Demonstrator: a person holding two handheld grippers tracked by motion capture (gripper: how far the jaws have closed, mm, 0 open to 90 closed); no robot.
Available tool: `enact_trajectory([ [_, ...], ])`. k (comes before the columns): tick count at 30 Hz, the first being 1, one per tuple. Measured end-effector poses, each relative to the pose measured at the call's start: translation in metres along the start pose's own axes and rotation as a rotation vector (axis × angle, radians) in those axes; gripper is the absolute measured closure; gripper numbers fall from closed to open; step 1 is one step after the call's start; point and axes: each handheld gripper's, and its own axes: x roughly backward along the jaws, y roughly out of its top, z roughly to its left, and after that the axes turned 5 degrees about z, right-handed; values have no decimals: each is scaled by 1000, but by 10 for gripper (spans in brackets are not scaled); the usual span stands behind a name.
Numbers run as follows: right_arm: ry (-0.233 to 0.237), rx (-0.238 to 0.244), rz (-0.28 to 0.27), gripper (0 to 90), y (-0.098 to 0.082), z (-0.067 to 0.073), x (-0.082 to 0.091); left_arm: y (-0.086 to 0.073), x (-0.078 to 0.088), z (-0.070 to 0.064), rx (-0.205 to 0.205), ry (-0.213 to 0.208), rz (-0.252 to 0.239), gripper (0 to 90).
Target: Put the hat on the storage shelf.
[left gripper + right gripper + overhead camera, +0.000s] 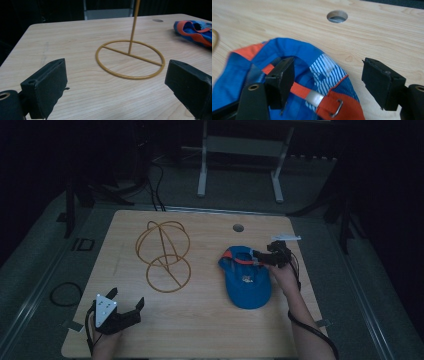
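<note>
1. Right gripper view: the right gripper [329,77] has its jaws apart, straddling the back rim of the blue-and-orange fabric cap [294,55]; nothing is clamped.
2. Cap lies on the light wooden tabletop [200,320], brim toward the person.
3. Left gripper [127,306] hangs open, well apart, nearer the mustard wire stand [165,255].

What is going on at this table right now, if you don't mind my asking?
A person works at a wooden table with a gripper in each hand. The right gripper is at the back of a blue and orange cap, its jaws open astride the rear edge by the orange strap, not pressing on it. The left gripper rests open near the table's front corner, pointing at a yellow wire stand that nothing touches.
</note>
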Motion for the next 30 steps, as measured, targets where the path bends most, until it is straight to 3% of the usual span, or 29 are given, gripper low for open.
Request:
enact_trajectory([
  [1,-10,16,30,264,4,-1,-11,0,0,-3,-31,-7,-3,46],
  [6,-42,43,83,285,9,-1,-27,-1,0,-2,-25,-10,-6,46],
  [11,-49,36,115,284,10,0,-37,-1,-1,-1,-20,-16,2,46],
  [14,-39,43,154,284,8,0,-45,0,0,-2,-21,-18,2,46],
  [18,-62,59,191,287,3,1,-50,0,-1,-2,-19,-15,8,46],
  [22,-90,118,229,348,-1,2,-53,0,-1,-2,-18,-16,18,46],
  [26,-54,106,229,468,-2,1,-52,0,-1,-1,-14,-15,16,46],
  [30,-19,113,237,664,-1,2,-51,0,-2,-1,-10,-20,24,46],
])
